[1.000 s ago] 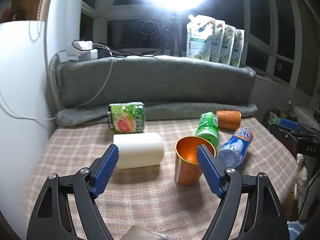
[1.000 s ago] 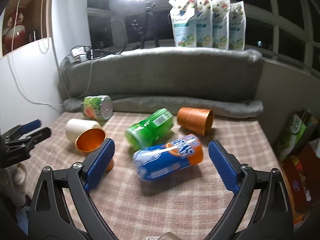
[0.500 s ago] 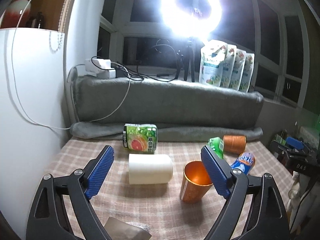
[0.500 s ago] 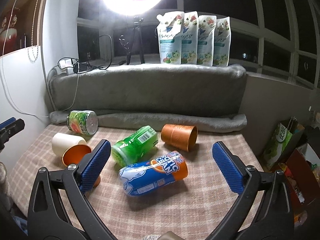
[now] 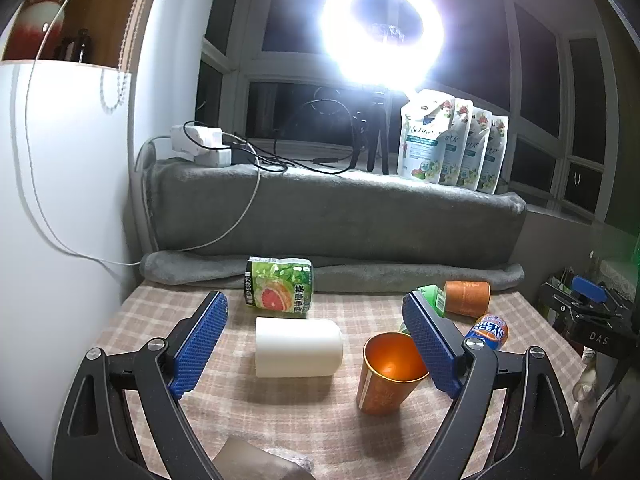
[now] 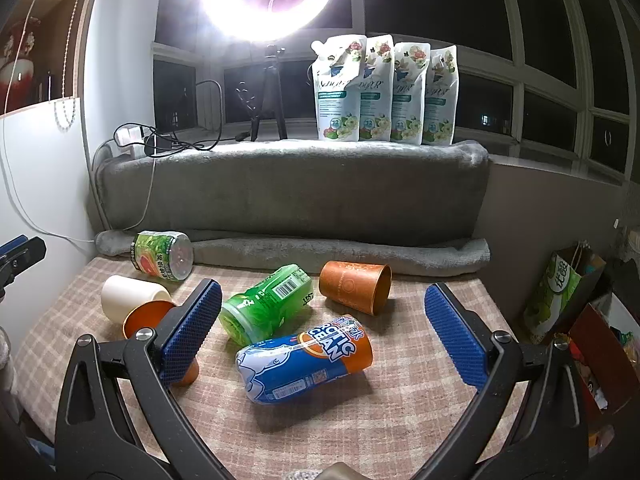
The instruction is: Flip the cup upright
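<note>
Left tongs (image 5: 316, 344) spread wide, empty; right tongs (image 6: 322, 332) likewise spread, empty

We see an orange cup (image 5: 386, 374) standing upright with its mouth open to the top, shiny orange inside, partly behind our left tool's right finger. A white cup (image 5: 298, 348) lies on its side between that tool's fingers. Another orange cup (image 6: 356, 287) lies on its side ahead of our right tool.
</note>
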Demonstrator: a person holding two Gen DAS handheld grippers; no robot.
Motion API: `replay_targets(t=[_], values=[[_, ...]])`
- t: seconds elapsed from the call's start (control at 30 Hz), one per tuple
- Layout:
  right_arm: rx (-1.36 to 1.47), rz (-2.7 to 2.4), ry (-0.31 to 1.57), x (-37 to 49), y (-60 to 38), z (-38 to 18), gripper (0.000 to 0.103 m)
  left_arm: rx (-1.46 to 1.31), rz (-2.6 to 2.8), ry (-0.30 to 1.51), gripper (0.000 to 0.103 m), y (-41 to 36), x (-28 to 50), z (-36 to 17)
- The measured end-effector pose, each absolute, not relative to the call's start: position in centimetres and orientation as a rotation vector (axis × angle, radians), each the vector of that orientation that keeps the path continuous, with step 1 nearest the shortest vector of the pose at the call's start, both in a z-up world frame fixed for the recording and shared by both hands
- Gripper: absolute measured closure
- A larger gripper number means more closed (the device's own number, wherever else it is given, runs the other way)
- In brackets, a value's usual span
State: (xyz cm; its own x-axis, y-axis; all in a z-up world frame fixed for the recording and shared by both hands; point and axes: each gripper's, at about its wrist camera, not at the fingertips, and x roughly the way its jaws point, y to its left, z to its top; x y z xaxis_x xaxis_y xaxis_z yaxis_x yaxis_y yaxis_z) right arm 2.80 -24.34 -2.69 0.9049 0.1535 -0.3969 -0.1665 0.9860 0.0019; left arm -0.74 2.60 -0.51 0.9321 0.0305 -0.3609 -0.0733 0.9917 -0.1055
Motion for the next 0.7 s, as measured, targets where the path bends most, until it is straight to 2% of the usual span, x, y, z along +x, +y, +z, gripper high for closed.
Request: replay_targets(t=[0.7], values=[[-0.035, 0.181, 0.403, 2.73, -24.07, -2.71, 0.0, -0.107, 0.058, 0.374, 0.013, 2.45, -0.49, -0.59]])
